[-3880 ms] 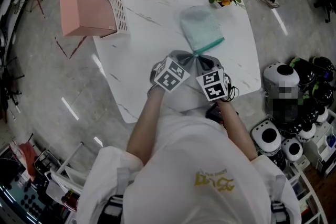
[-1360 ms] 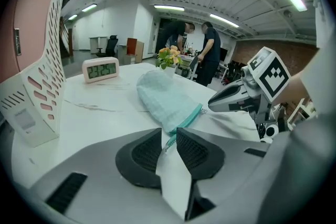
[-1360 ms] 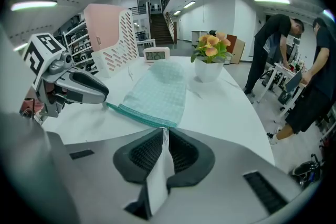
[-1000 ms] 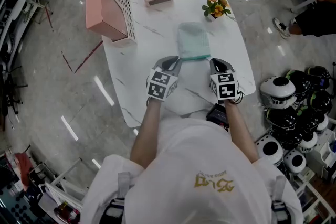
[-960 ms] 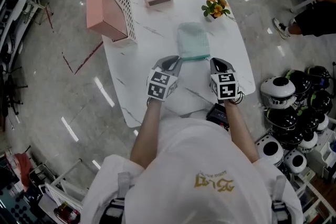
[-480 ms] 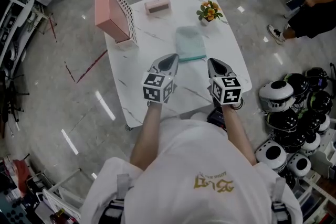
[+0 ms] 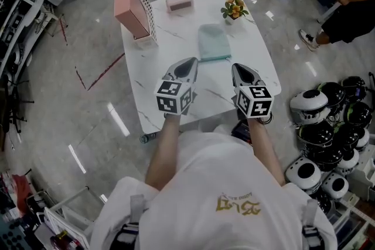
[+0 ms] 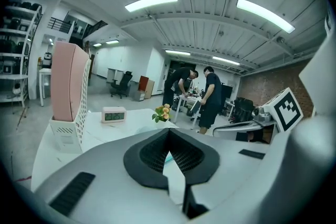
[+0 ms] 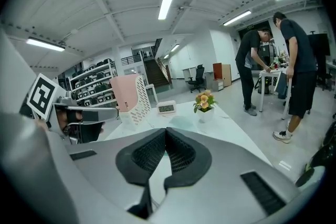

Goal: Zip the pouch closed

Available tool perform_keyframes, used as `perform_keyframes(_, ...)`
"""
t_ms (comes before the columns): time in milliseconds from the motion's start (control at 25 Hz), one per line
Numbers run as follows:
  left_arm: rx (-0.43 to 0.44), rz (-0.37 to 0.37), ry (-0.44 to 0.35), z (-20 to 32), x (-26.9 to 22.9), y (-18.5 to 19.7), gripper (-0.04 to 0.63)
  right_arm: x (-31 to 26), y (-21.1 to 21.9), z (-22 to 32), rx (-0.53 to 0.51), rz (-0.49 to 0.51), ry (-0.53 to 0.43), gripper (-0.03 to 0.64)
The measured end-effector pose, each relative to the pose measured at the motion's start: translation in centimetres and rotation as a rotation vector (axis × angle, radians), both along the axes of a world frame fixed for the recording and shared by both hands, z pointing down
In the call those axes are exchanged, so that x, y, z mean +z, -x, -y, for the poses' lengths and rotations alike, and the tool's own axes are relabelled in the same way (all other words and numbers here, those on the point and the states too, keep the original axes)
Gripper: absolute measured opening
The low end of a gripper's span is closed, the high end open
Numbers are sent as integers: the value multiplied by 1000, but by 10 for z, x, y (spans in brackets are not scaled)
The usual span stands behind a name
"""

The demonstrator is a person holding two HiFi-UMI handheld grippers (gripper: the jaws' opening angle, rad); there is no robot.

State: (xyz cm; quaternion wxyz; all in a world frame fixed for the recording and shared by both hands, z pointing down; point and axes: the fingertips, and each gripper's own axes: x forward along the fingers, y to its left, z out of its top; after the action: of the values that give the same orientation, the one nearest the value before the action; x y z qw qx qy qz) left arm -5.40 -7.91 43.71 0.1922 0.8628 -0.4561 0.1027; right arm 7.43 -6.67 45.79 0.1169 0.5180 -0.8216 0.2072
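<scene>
Our left gripper (image 7: 188, 62) and right gripper (image 7: 237, 69) are both closed on nothing, on the near side of the pouch (image 7: 212, 44) lying on the table (image 7: 170, 38).

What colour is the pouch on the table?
The pouch is pale mint green, darker teal along its near side; the head view shows it best.

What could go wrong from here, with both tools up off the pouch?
1. The left tool and right tool are shut and empty; going back in shut could shove the pouch toward the flower pot.
2. The zip is too small to check here; it may be part open.
</scene>
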Motion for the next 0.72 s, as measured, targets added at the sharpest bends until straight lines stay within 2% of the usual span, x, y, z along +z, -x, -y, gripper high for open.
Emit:
perform_keyframes(360,-34,1,0,-11,-1,8,17,-10,-8,-11,65,38,-28,12)
perform_keyframes(720,-22,9,-14,-13,-4,4,17,-10,-1,-17,8,-24,-24,12)
